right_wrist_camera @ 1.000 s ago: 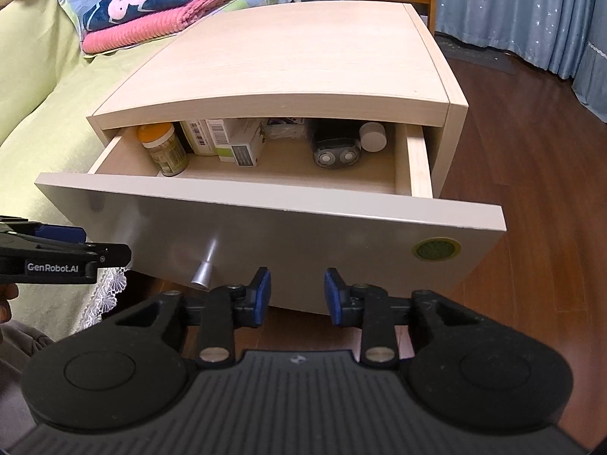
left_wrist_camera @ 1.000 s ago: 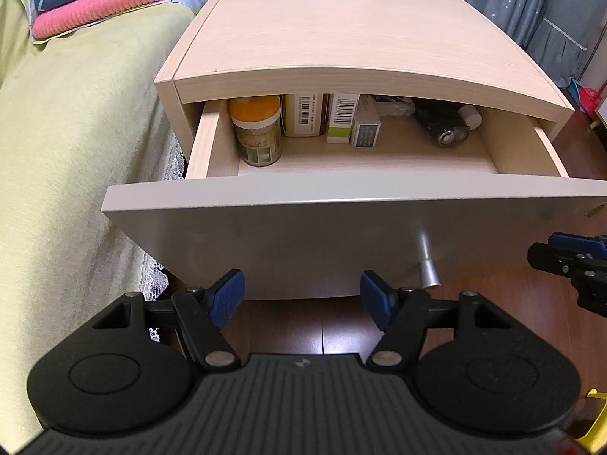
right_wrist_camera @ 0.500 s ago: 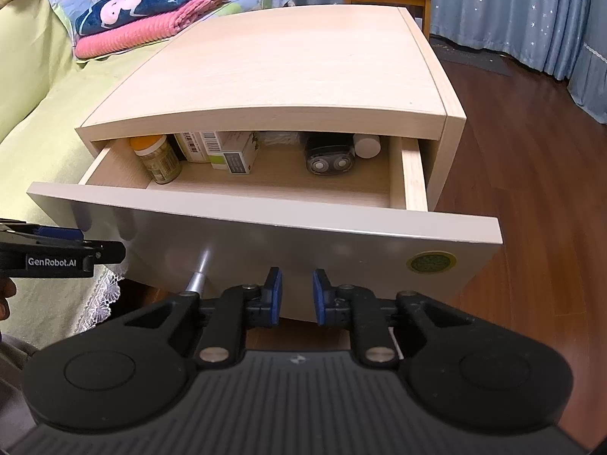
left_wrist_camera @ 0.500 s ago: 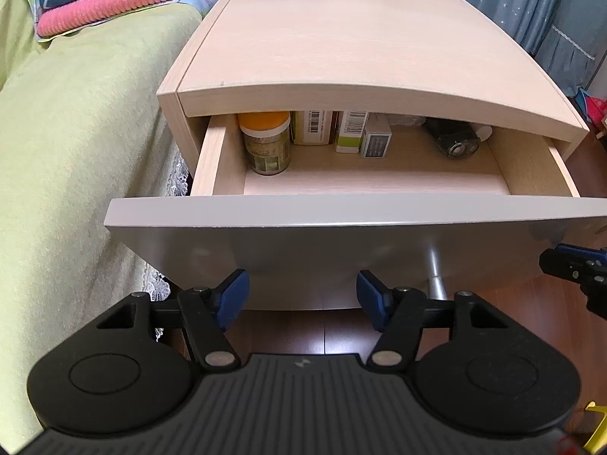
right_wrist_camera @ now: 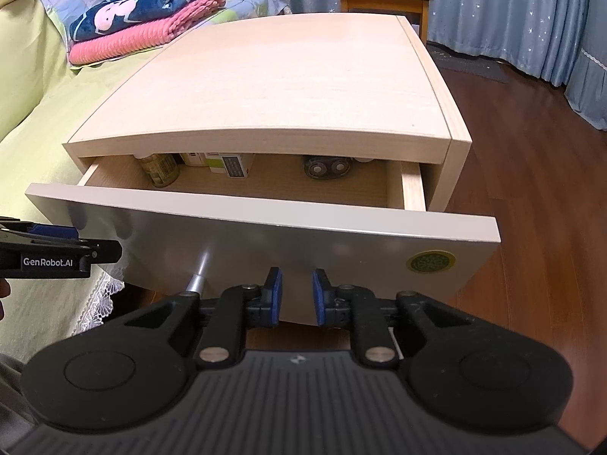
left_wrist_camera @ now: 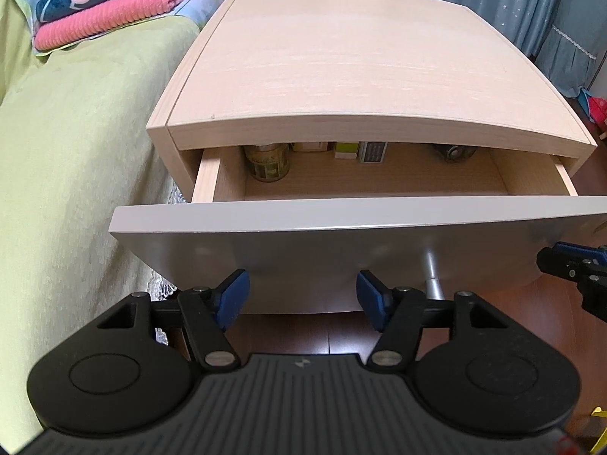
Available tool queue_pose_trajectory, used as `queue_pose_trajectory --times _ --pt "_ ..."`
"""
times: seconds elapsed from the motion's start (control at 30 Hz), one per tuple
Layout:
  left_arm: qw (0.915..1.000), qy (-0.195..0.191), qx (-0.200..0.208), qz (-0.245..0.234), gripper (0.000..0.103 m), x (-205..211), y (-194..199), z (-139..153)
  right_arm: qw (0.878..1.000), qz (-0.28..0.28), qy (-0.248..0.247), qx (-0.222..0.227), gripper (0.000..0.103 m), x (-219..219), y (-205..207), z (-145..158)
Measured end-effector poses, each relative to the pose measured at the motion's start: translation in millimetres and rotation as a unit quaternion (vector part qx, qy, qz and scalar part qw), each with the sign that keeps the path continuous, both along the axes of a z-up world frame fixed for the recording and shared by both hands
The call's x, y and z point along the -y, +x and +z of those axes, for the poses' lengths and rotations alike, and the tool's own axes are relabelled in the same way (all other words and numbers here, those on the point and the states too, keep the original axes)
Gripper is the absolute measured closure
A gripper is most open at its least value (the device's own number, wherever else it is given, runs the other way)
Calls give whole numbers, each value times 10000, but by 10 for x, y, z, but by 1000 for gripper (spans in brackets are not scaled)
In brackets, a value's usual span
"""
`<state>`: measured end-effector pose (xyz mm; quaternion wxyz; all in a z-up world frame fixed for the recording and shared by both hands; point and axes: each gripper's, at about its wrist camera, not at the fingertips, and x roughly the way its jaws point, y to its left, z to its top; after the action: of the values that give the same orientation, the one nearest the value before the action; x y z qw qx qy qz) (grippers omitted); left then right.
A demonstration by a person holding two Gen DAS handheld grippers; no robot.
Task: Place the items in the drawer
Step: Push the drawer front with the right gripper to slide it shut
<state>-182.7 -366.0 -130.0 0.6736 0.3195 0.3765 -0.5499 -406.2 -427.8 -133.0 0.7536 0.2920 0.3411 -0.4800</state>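
The pale wood nightstand (left_wrist_camera: 360, 68) has its drawer (left_wrist_camera: 341, 242) partly pulled out, grey front facing me. Inside, mostly under the top, stand a jar (left_wrist_camera: 267, 163), small boxes (left_wrist_camera: 373, 150) and a dark shaver (left_wrist_camera: 453, 151). My left gripper (left_wrist_camera: 302, 299) is open and holds nothing, just below the drawer front, left of the metal knob (left_wrist_camera: 432, 276). In the right wrist view my right gripper (right_wrist_camera: 296, 295) has its pads almost together with nothing between them, close under the drawer front (right_wrist_camera: 265, 242) and right of the knob (right_wrist_camera: 199, 273).
A bed with a green cover (left_wrist_camera: 76, 151) runs along the nightstand's left side, with folded blankets (left_wrist_camera: 114, 3) on it. A wooden chair (right_wrist_camera: 383, 0) and blue curtains (right_wrist_camera: 512, 11) stand behind. Dark wood floor (right_wrist_camera: 531, 189) lies to the right.
The drawer has slid further in, so the top now hides more of the jar, boxes and shaver. The right gripper's pads have come closer together. Both grippers moved forward with the drawer front.
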Motion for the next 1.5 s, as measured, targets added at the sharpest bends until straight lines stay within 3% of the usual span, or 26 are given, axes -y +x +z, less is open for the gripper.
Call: queue_pose_trajectory --times 0.6,1.5 --pt "10000 6 0 -16 39 -59 -49 -46 10000 -29 -13 17 88 99 18 -14" --pt "10000 -7 34 -46 39 186 -92 -63 10000 -71 -26 16 88 187 30 -23"
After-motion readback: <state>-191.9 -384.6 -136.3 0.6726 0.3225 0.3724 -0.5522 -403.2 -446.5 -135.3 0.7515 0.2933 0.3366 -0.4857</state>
